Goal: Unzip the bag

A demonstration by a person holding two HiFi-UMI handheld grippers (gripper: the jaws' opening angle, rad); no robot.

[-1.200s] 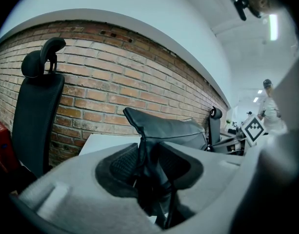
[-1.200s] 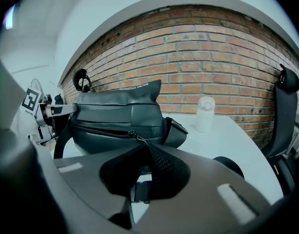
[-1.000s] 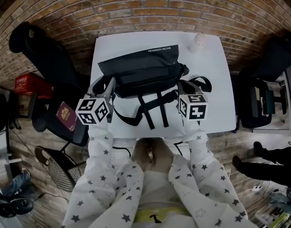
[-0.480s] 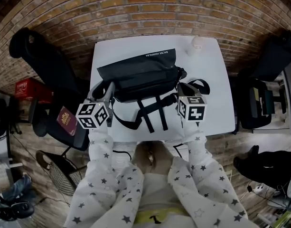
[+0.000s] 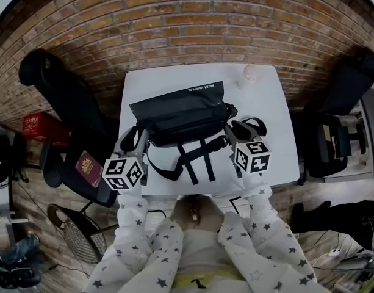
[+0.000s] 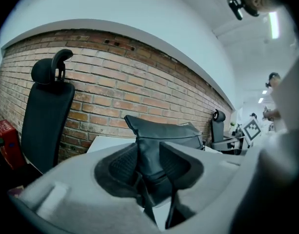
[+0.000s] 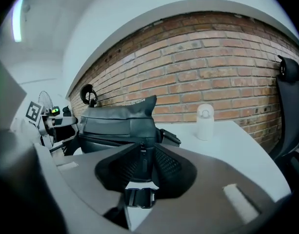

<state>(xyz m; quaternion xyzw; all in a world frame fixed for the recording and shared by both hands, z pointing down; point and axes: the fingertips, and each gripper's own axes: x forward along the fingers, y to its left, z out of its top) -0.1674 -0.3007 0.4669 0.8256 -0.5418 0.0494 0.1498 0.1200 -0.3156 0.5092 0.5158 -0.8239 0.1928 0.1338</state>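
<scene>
Bag (image 5: 180, 110): black, lying lengthwise across the middle of the white table (image 5: 269, 127). Its straps trail toward the person. How far the zip is undone cannot be told.

Left gripper (image 5: 138, 138): at the bag's left end. That end sits between the pads (image 6: 119, 168) and fills the gap, with fabric against both faces, so the grip is on. The jaws have just been opening slightly and stand moderately apart around the fabric.

Right gripper (image 5: 231, 130): at the bag's right end. The jaws have just been opening and now stand wide. The zipper pull (image 7: 141, 161) hangs between the pads (image 7: 169, 165), clear of both, and nothing is held. A strap buckle (image 7: 139, 197) lies on the table just below the jaws.

Other: a small white bottle (image 5: 250, 74) stands upright near the table's far right corner, well apart from the bag.
</scene>
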